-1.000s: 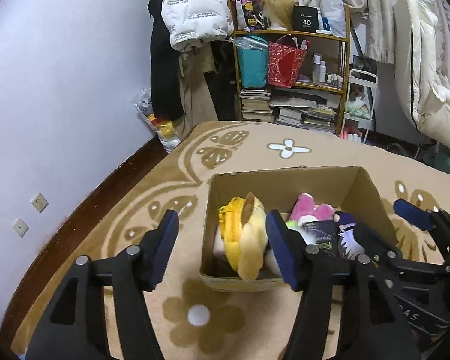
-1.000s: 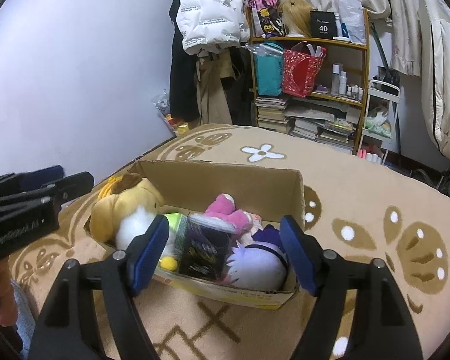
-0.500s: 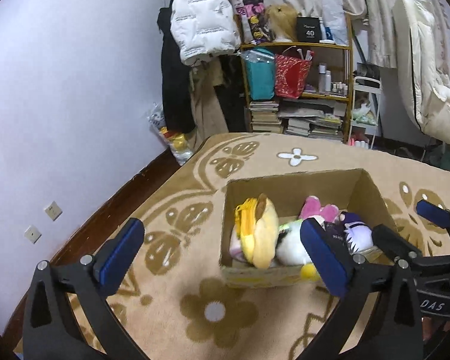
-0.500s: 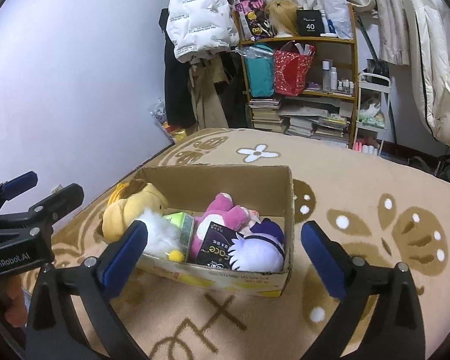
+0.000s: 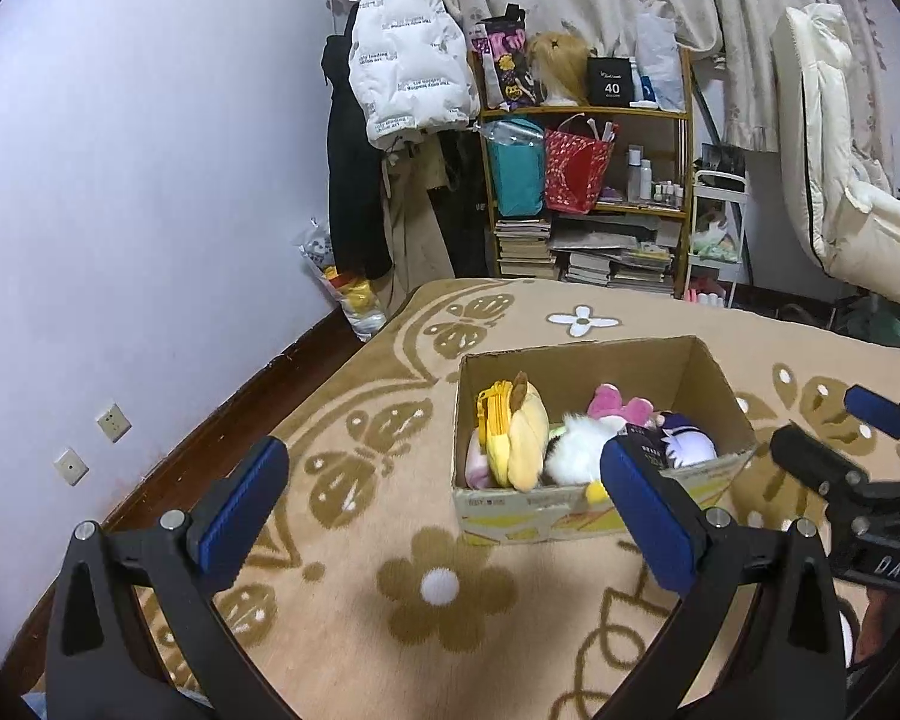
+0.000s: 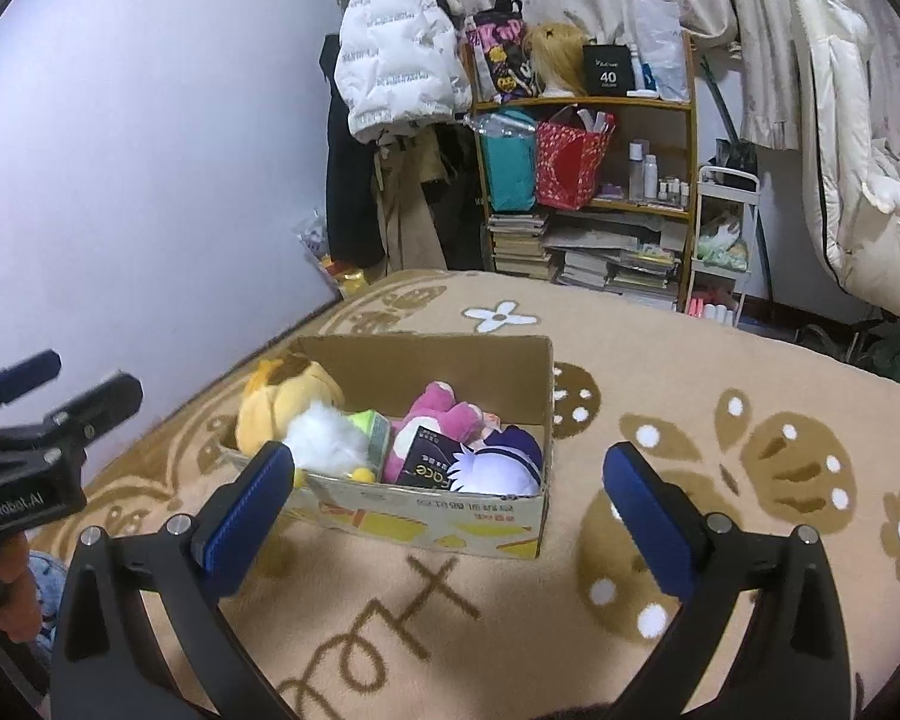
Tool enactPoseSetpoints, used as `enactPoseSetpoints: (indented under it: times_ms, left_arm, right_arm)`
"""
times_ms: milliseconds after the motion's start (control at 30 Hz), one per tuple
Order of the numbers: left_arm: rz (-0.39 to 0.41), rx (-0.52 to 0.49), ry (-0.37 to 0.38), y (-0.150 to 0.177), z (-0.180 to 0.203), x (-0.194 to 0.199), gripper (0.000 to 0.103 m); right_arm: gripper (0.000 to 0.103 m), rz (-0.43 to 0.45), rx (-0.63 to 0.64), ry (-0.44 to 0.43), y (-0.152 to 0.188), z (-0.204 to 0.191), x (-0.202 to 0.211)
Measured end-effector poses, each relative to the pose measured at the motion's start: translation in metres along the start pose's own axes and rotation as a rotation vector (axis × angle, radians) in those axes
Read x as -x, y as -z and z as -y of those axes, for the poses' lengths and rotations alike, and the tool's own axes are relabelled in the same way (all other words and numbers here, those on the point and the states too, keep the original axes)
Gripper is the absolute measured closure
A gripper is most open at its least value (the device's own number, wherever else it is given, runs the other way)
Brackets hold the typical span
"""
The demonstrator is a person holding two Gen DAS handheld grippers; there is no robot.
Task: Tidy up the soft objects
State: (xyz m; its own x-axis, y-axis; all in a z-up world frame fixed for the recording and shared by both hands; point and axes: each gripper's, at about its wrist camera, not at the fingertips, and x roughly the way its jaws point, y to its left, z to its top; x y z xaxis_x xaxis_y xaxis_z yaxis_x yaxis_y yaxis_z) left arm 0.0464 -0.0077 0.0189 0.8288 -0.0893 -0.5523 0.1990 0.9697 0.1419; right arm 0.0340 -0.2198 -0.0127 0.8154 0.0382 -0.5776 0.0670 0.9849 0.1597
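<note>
Patterned beige rug, lilac wall, cluttered shelf, cardboard box

Cardboard box sits mid-carpet; bare carpet all round it, so approach is open from front, right & back. Box top open, but packed: yellow plush at left end, white fluffy toy beside it, pink plush in middle, black "face" pack & purple-white plush at right end. Little spare room inside. Purple wall near on left. Bookshelf & hanging white jacket well behind.
</note>
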Motion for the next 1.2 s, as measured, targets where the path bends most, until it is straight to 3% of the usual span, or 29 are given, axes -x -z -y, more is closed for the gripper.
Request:
enactPoseSetpoints:
  times_ms: [567,1200]
  left_arm:
    - [-0.005,-0.013,-0.014,0.027,-0.004,0.036,0.0]
    - [-0.042,-0.039,-0.027,0.033,0.005,0.018,0.0]
  right_arm:
    - [0.0,0.059,-0.025,0.006,0.013,-0.002,0.048]
    - [0.0,-0.013,-0.002,0.014,0.028,-0.005,0.03]
